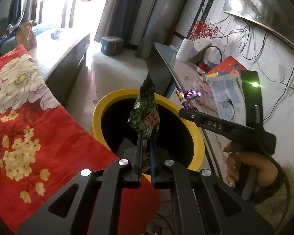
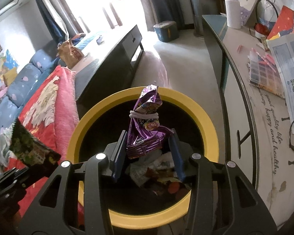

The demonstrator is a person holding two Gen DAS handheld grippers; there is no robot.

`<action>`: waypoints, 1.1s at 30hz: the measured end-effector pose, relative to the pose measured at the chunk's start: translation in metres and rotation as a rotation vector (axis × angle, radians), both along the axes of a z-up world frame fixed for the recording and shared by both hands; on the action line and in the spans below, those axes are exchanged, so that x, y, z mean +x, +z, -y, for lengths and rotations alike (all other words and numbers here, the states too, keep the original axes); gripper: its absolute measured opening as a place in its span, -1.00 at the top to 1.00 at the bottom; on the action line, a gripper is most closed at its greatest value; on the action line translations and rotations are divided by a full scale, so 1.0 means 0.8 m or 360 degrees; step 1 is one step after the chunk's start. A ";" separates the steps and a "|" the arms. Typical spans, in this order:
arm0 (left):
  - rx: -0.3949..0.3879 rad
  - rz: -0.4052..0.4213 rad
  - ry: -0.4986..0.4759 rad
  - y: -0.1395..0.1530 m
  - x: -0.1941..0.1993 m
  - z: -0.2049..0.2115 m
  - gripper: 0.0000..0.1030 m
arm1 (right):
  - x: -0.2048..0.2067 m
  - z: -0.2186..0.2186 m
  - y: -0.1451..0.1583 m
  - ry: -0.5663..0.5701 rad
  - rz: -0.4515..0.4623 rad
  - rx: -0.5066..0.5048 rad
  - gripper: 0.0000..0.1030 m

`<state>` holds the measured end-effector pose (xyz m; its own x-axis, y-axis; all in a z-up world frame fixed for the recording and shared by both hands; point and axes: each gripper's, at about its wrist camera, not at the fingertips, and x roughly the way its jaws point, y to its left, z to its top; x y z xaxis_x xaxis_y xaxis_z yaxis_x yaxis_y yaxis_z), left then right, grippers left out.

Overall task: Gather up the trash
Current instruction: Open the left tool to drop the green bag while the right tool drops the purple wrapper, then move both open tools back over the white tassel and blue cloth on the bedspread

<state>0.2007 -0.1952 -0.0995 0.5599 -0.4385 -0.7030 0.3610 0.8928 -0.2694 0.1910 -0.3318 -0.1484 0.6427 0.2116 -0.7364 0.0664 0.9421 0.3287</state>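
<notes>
1. Lived-in room, hard window light at upper centre of both views. A red floral quilt (image 1: 25,105) fills the left side; a long pale desk (image 2: 264,137) strewn with papers runs down the right.
2. The round yellow-rimmed trash bin with black inside (image 2: 88,121) sits on the floor between them, lower centre of both frames. Crumpled wrappers already lie at its bottom.
3. My left gripper (image 1: 146,156) is clenched on the bottom edge of a green printed plastic snack bag (image 1: 145,117). The bag stands upright above the pads, over the bin's mouth.
4. My right gripper (image 2: 147,150) has its jaws partly apart, with a crinkled purple foil wrapper tied round with a pale band (image 2: 147,121) between them over the bin. The wrapper's left side touches the left pad; there is a gap to the right pad, so I judge it is barely gripped, if at all.
5. Handling, as I judge it: both pieces are feather-light, thin, crackly and slick. They crush without harm, so a firm pinch on a flat seam edge suits best.
6. Risk: a light wrapper may cling to a pad or drift past the rim.
</notes>
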 end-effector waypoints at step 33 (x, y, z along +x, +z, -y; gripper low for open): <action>-0.0006 0.0293 0.0583 0.054 -0.035 -0.158 -0.78 | -0.036 -0.131 0.074 0.0345 0.0288 -0.0103 -0.42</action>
<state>0.1725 -0.0689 -0.0559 0.7958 -0.1893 -0.5752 0.0621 0.9704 -0.2335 0.1623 -0.2271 -0.0889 0.7096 0.3149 -0.6304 -0.1933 0.9473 0.2556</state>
